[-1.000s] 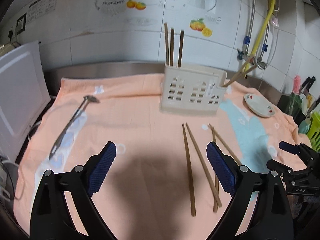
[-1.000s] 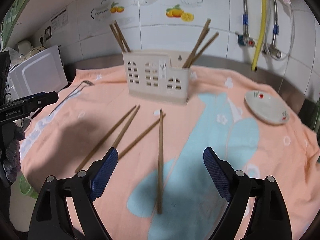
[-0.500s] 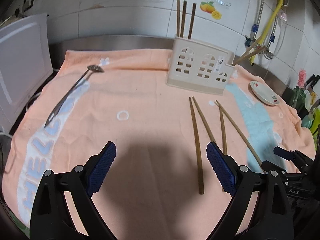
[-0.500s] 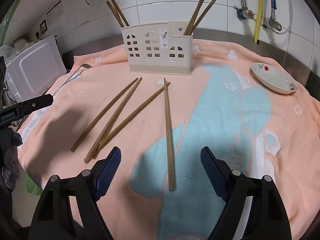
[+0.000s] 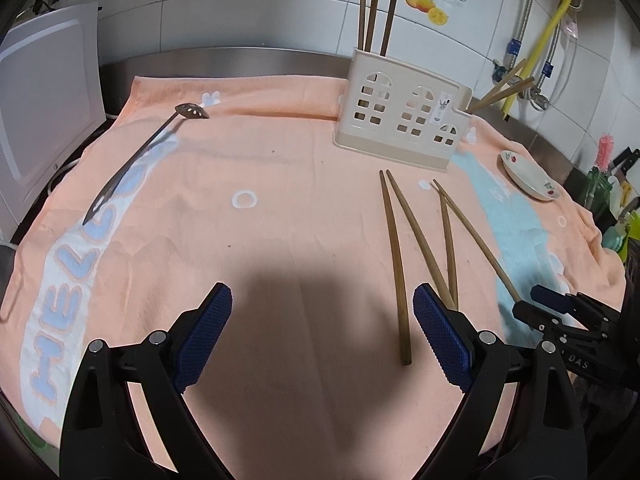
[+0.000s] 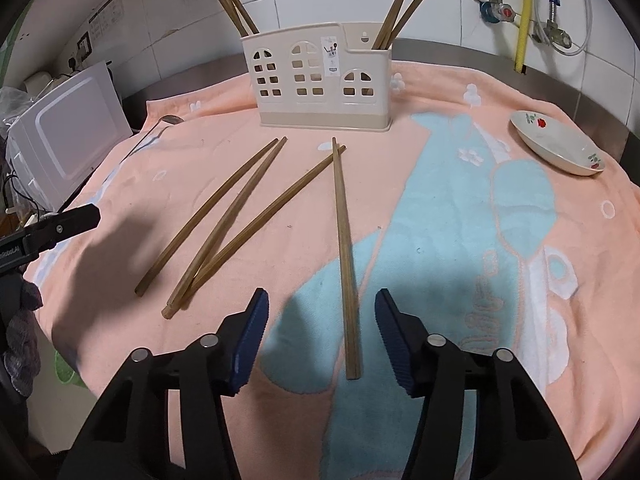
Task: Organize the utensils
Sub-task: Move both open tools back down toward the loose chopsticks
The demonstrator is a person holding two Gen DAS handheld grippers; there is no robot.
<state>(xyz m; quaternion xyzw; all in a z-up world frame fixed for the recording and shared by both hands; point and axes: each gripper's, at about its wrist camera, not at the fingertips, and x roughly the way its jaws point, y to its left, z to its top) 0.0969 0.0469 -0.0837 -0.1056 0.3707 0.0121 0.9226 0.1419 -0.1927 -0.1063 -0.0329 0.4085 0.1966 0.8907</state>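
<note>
**Right gripper being closed around a lone chopstick**

A single chopstick (image 6: 345,256) is lying on the peach towel (image 6: 440,152), apart from the others, and its near end is being straddled by the right gripper (image 6: 320,334). The jaws have just been closing, yet the blue pads (image 6: 250,334) are not being pressed against the wood; a gap is being left on both sides, so nothing is being grasped.

The left gripper (image 5: 320,336) is being held spread wide over bare towel, with nothing between its fingers. Just beside its right finger, three more chopsticks (image 5: 420,240) are lying loosely crossed.

Behind them, the cream utensil holder (image 6: 320,80) is standing upright, with chopsticks being kept in both its end compartments. A slotted spoon (image 5: 140,160) is lying well to the left, and a small dish (image 6: 556,144) is sitting at the right.
</note>
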